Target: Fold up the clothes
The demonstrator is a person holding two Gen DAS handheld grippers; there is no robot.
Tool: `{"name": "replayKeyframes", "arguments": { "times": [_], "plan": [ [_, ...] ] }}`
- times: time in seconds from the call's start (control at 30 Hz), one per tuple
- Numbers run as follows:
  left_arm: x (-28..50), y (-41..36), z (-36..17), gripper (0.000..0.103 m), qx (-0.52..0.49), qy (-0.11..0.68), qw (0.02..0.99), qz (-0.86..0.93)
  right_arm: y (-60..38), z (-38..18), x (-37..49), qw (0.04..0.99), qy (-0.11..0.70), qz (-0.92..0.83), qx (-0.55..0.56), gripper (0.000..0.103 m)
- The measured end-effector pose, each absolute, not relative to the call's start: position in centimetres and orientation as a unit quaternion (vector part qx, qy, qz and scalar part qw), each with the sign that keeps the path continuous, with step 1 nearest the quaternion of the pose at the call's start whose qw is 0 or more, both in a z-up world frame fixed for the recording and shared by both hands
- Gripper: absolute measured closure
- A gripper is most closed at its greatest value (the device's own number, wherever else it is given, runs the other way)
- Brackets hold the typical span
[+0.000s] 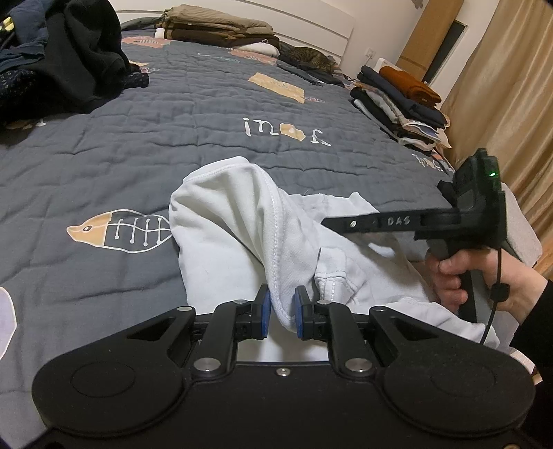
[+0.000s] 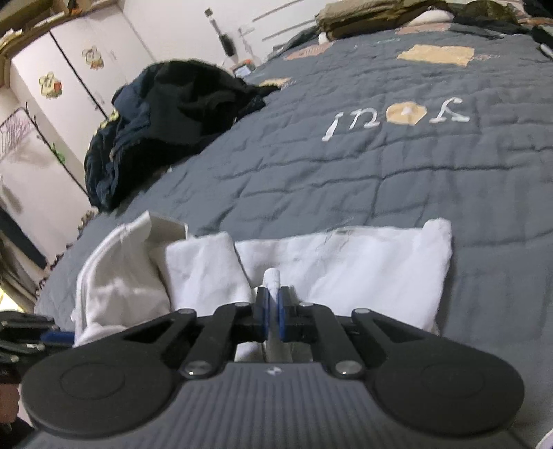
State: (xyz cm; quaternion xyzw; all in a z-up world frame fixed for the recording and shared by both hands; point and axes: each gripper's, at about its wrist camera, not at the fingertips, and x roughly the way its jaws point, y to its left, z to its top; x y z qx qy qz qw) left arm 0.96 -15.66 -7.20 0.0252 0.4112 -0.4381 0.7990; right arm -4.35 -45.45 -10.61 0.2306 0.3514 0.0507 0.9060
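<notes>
A white garment [image 1: 224, 224] lies crumpled on the grey quilted bed [image 1: 172, 114]. My left gripper [image 1: 281, 311] is shut on a hemmed fold of it, and the cloth rises between the blue pads [image 1: 264, 307]. A hand holds my right gripper [image 1: 326, 221] at the right, its fingers lying over the garment's middle. In the right wrist view the white garment [image 2: 363, 262] spreads flatter to the right and bunches to the left. There my right gripper [image 2: 273, 304] is shut on a narrow ridge of white cloth that sticks up between its pads.
A heap of dark clothes [image 1: 62, 58] [image 2: 155, 121] sits on the bed's left side. A stack of folded clothes [image 1: 397, 100] is at the right edge beside a curtain [image 1: 501, 103]. Folded khaki items [image 1: 214, 27] and a cat [image 1: 311, 60] lie by the headboard.
</notes>
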Motion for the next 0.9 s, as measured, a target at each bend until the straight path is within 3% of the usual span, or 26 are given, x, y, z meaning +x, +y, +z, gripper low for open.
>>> {"name": "replayKeyframes", "arguments": {
  "times": [0.7,0.9],
  "plan": [
    [1.2,-15.7,-7.5,0.088,0.028,0.412,0.797,-0.440,-51.2,-7.1,-7.5,0.926,0.274,-0.075,0.247,0.098],
    [1.2,-15.8,-7.5,0.088,0.028,0.414,0.796,-0.442,-52.3,-8.3,-7.5,0.921,0.286,-0.090,0.250,0.098]
  ]
}}
